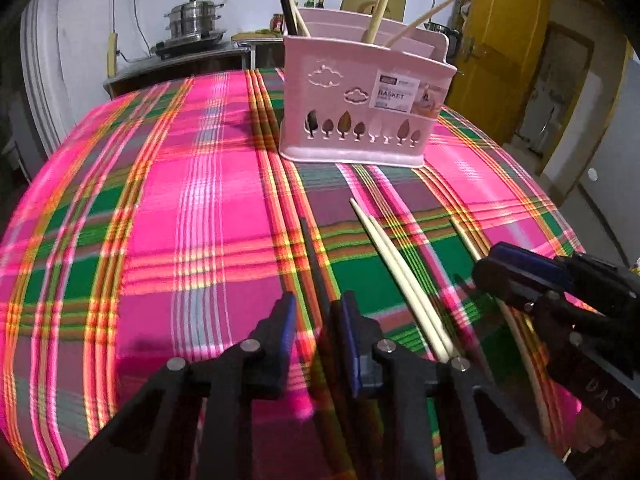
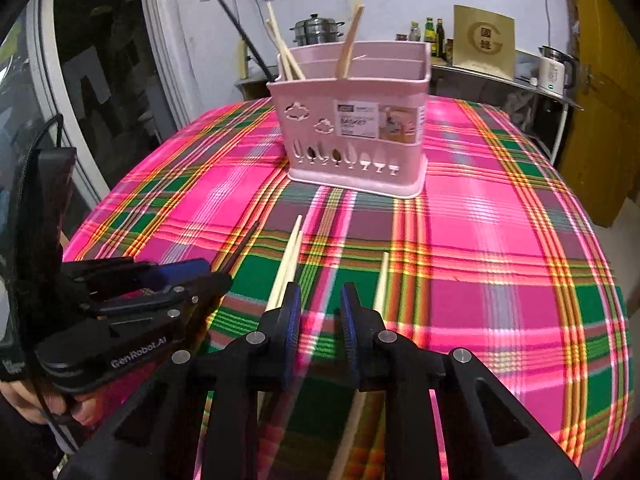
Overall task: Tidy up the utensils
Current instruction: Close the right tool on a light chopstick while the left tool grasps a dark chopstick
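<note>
Hovering low over the plaid tablecloth [image 1: 168, 208], the left gripper [image 1: 316, 320] stands slightly open astride a black chopstick [image 1: 310, 248], not pinching it. The right gripper [image 2: 320, 312] gapes empty beside pale chopsticks [image 2: 290, 256]. The pink basket [image 2: 352, 136] stands beyond.

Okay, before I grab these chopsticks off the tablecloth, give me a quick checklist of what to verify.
1. Dark chopstick lined up between the left gripper jaws: ok.
2. Left gripper shut on it: not ok, a gap shows.
3. Single light chopstick between the right gripper jaws: not ok, it lies off to one side.
4. Pink basket upright: ok.
5. Grippers apart from each other: ok.
6. Pads touching the tablecloth: cannot tell.
</note>
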The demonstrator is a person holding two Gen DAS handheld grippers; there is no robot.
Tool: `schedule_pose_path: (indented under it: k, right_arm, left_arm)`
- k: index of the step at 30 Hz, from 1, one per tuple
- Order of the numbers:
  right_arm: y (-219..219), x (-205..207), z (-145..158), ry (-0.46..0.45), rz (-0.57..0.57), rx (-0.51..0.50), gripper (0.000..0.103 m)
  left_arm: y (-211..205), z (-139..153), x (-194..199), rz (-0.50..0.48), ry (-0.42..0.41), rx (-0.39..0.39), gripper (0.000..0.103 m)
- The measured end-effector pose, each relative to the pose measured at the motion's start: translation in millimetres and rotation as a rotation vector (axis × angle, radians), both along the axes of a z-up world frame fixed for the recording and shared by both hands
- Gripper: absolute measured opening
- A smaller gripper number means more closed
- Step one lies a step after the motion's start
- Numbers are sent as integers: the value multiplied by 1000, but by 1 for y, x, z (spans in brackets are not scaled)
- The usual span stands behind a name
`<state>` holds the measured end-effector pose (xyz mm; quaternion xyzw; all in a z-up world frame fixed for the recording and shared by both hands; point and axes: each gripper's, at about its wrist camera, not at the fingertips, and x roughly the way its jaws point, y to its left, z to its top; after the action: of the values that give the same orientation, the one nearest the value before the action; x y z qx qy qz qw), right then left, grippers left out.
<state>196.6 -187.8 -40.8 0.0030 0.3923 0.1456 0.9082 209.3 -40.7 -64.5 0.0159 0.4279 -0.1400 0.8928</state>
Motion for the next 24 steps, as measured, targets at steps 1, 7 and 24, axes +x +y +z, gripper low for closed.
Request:
schedule_pose_path:
  k: [1,7,24]
  right_arm:
    - [2,2,-1,5,3,-3,21]
    - [4,17,-5,35,9,3,21]
    - [23,40,-18,93,45,-47,21]
  left_arm:
    - [0,0,2,-1,-2,5,21]
    - [2,0,7,0,-13,28,10]
    - [20,-1,11,7,-9,16,9]
